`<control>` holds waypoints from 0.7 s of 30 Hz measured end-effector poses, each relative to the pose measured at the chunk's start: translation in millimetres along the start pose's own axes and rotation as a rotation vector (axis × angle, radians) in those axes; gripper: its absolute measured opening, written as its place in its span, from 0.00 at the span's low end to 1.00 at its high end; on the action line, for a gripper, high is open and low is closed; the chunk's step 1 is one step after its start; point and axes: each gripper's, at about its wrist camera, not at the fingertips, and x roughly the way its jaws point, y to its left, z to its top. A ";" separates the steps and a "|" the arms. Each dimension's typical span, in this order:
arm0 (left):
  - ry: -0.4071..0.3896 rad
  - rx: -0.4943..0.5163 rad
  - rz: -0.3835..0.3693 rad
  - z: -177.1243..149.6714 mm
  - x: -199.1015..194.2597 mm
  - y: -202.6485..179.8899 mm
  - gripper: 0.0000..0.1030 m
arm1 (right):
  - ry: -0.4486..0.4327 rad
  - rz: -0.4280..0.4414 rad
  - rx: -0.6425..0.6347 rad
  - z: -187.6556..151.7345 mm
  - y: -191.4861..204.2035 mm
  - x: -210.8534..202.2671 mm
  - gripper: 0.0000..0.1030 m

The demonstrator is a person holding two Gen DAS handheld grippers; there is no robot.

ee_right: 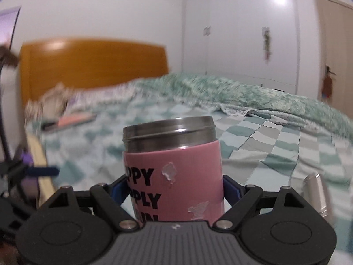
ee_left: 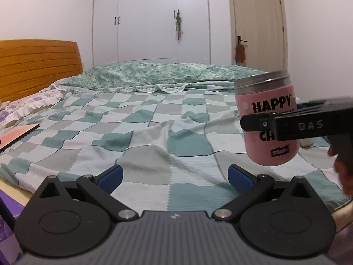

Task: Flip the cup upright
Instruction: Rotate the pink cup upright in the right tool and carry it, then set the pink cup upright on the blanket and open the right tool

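Bedroom walls and white wardrobe doors (ee_left: 152, 19) rise behind the bed (ee_left: 154, 137), whose checked green quilt fills my left wrist view. My left hand-held gripper (ee_left: 174, 177) hovers low over the quilt with its blue pads (ee_left: 111, 176) spread wide and nothing between them. Off to the right, the pink cup (ee_left: 265, 101) hangs in the air clear of the bed, steel rim up and the lettering reading upright, with my right hand-held gripper (ee_left: 260, 124) clamped across its middle from the side. My right arm reaches in level, so the jaws lie roughly horizontal.

From the right wrist view, the cup (ee_right: 174, 167) sits between my right hand-held gripper's (ee_right: 176, 190) pads (ee_right: 229, 190), steel mouth uppermost, tipped slightly. Everything behind it is smeared, so I judge I am moving fast. A silver cylinder (ee_right: 317, 194) lies on the quilt at the right.

I think the risk lies in the landing: the quilt is soft and wrinkled, so a cup set on a fold could topple once released. The smooth painted wall could also slide in a side grip during a quick swing.
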 end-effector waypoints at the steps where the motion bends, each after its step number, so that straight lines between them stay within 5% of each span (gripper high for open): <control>1: 0.005 -0.002 0.006 -0.8 1.8 2.8 1.00 | -0.027 -0.008 0.026 -4.7 -1.4 5.7 0.83; 10: 0.018 -0.015 0.022 -12.3 13.0 14.2 1.00 | -0.064 -0.047 0.105 -31.1 4.6 62.8 0.83; 21: 0.037 -0.009 0.025 -18.4 16.1 12.9 1.00 | 0.034 -0.058 0.101 -37.0 14.9 76.0 0.83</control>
